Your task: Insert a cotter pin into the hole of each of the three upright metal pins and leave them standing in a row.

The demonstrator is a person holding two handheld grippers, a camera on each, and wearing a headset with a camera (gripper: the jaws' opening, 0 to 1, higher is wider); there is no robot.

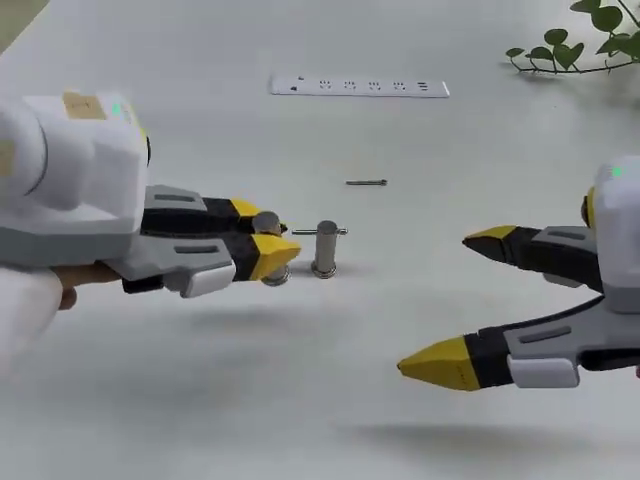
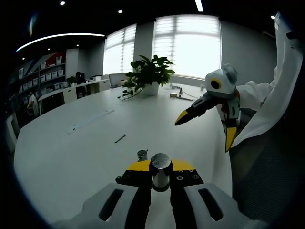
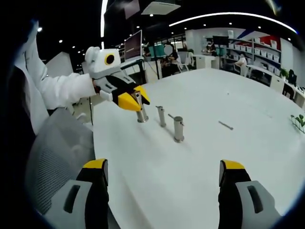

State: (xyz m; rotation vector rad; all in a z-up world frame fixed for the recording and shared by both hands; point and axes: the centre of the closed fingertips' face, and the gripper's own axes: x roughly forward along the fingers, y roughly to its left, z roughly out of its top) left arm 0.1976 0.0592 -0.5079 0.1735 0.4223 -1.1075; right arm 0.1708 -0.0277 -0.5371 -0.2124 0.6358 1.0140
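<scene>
White table (image 1: 200,400), power strip (image 1: 360,87), metal pins (image 1: 326,248), potted plant (image 2: 147,74), bright windows (image 2: 186,45)

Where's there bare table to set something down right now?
Bare table runs between the power strip and the loose cotter pin, and along the near edge below the left gripper and right gripper. Crowded: the row of pins, with the left gripper shut on one.

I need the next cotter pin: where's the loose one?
In the head view the loose cotter pin lies flat on the table, beyond the upright metal pins, short of the power strip.
</scene>
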